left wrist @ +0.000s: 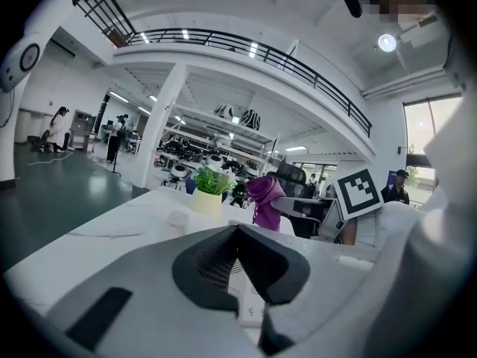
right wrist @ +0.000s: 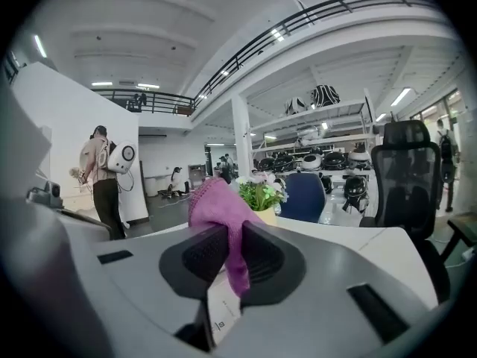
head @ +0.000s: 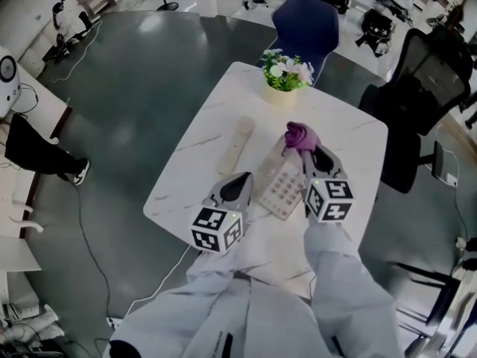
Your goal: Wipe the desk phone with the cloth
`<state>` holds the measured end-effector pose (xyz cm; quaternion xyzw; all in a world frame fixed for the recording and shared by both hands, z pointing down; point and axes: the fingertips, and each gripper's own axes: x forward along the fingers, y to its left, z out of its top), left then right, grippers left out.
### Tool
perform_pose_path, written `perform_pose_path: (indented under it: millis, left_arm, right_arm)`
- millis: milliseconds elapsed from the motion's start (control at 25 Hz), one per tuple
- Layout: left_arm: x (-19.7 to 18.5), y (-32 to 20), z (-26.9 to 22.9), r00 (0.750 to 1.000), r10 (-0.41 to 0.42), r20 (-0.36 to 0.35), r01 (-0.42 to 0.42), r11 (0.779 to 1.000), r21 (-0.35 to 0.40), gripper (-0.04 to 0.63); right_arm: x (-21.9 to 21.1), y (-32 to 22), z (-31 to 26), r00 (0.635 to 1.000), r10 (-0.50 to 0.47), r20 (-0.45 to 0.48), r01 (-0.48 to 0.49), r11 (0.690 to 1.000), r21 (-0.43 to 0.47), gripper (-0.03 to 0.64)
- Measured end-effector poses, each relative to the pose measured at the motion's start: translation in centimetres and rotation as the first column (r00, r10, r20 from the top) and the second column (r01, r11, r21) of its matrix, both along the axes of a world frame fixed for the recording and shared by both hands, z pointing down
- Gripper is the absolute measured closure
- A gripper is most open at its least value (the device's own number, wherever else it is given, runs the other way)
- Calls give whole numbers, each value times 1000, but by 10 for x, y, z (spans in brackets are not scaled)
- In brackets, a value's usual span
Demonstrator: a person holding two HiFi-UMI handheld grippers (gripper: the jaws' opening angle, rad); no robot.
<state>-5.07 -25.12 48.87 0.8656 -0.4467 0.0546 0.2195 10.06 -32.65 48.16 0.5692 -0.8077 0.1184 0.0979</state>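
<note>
The cream desk phone (head: 282, 189) lies on the white marble table (head: 205, 136), and its handset (head: 237, 144) rests apart on the tabletop to the left. My right gripper (head: 307, 154) is shut on a bunched purple cloth (head: 299, 135) over the phone's far end. The right gripper view shows the cloth (right wrist: 223, 215) pinched between the jaws (right wrist: 232, 233), with a bit of the phone (right wrist: 220, 309) below. My left gripper (head: 238, 181) sits at the phone's left edge, its jaws shut and empty (left wrist: 238, 230), keypad (left wrist: 250, 295) showing under them.
A potted plant (head: 285, 77) stands at the table's far edge. A blue chair (head: 307, 22) sits behind it and a black office chair (head: 421, 88) to the right. A cable (head: 89, 245) trails across the floor on the left.
</note>
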Motion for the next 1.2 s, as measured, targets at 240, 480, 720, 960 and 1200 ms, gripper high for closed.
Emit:
perform_pose_path:
  millis: [240, 480, 720, 960, 1200]
  left_arm:
    - [-3, -3, 9, 1000, -11, 3, 11, 1000, -20, 597]
    - [-7, -2, 14, 1000, -24, 5, 24, 999, -35, 597]
    - [-12, 1, 16, 999, -36, 5, 37, 999, -40, 597]
    - [-15, 4, 17, 999, -40, 6, 40, 998, -44, 597]
    - [-16, 7, 16, 999, -41, 5, 41, 998, -44, 597]
  right_arm:
    - [-8, -9, 28, 999, -26, -44, 23, 996, -81, 581]
    - [-22, -13, 48, 997, -59, -44, 50, 984, -169, 581]
    - [-32, -10, 66, 995, -88, -39, 76, 966, -247, 581]
    - [-35, -11, 71, 996, -77, -37, 63, 954, -293, 581]
    - [-40, -7, 74, 995, -95, -33, 80, 943, -324, 580]
